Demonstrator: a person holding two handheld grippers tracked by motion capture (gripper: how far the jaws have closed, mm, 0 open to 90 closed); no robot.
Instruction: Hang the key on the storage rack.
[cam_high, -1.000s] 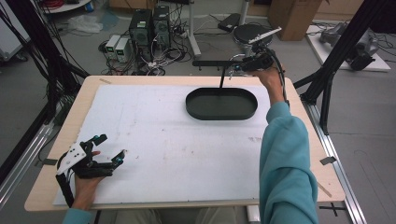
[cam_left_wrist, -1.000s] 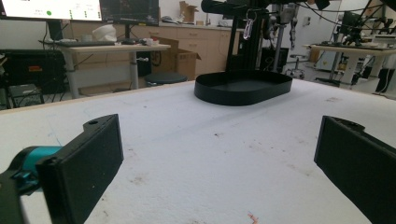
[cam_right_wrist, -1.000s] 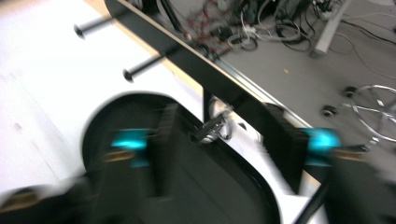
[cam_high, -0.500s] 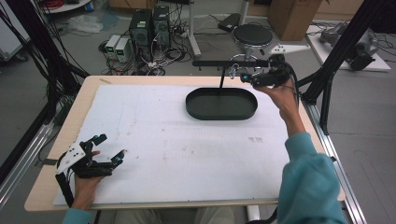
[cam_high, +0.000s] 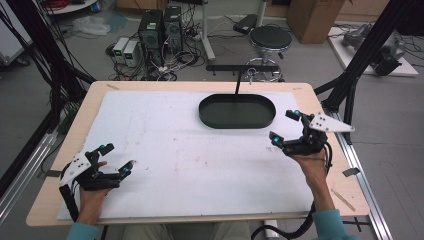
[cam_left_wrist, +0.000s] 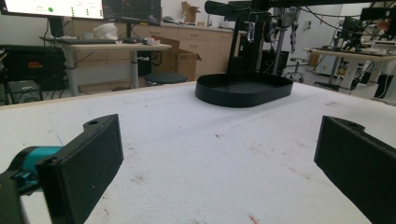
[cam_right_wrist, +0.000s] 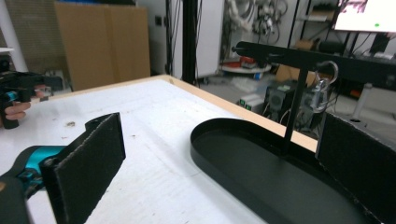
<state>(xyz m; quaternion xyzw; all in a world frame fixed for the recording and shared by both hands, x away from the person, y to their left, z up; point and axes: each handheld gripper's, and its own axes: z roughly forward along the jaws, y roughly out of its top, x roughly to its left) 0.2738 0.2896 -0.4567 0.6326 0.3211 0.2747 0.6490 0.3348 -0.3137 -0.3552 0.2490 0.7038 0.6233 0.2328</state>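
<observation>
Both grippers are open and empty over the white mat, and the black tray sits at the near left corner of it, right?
Not quite. The grippers, left and right, are open and empty over the mat, but the tray lies toward the far edge, right of centre, just ahead of the right gripper. The high view shows it.

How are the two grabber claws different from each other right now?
The left gripper sits near the front left corner of the table, far from the black tray; the right gripper is at the right side, close beside the tray. The left gripper rests low on the white mat; whether the right one touches the mat is unclear. Both are black with teal bits, both are open, and both hold nothing.
</observation>
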